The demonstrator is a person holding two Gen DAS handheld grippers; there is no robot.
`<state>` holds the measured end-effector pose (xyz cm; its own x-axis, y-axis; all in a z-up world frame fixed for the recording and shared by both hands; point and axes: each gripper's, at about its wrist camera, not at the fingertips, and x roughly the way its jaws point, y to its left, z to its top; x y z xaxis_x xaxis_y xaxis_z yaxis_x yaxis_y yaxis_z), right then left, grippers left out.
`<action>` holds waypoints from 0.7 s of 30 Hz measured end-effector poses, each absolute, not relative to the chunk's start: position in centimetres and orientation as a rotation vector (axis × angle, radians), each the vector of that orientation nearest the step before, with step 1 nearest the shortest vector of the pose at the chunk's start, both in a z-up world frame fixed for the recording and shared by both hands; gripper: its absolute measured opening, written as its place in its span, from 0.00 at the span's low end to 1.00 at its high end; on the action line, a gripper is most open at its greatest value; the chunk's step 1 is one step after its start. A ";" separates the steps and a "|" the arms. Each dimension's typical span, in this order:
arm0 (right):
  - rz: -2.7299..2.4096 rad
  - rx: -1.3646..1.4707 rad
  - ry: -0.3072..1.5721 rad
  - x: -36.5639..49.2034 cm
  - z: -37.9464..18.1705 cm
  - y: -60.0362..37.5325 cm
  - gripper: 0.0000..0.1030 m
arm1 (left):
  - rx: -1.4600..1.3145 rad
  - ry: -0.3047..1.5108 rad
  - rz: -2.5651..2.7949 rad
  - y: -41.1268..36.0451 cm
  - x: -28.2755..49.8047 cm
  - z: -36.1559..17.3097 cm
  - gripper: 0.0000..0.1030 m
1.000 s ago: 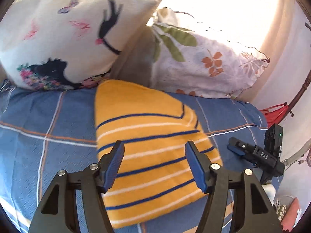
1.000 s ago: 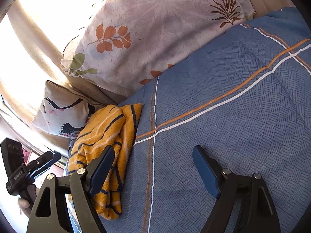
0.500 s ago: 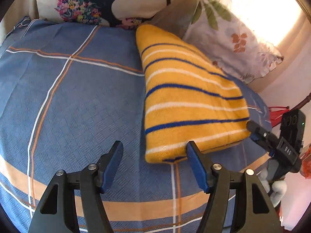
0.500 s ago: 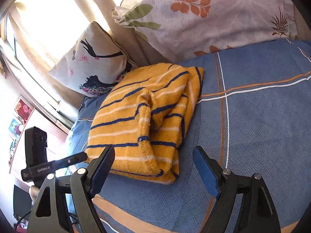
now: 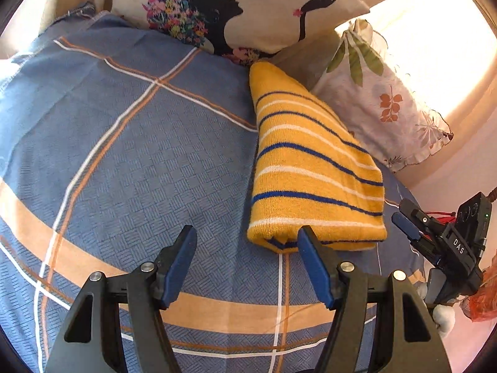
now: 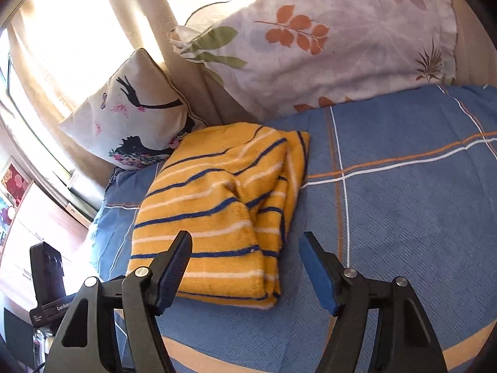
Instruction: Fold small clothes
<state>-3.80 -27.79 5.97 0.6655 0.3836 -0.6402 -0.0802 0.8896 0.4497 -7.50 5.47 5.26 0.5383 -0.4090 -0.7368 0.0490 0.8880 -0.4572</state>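
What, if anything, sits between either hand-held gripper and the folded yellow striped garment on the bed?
Nothing visible. The yellow striped garment lies on the blue plaid bedspread, with only bare bedspread ahead of the left hand-held gripper and right hand-held gripper. Both are open and empty. The pillows lie behind the garment.

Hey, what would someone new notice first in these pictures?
A folded yellow knit garment with blue and white stripes lies on the blue checked bedspread. Behind it lean a cream cushion with a black silhouette print and a white leaf-print pillow.
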 end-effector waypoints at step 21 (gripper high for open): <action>-0.366 -0.135 0.523 -19.8 22.2 -41.5 0.89 | 0.026 0.257 0.156 10.6 -23.1 20.9 1.00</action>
<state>-19.76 -41.50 22.15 0.8036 -0.3746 -0.4625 0.3064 0.9266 -0.2181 -23.10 10.58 20.89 0.9550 0.1573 -0.2513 -0.1507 0.9875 0.0457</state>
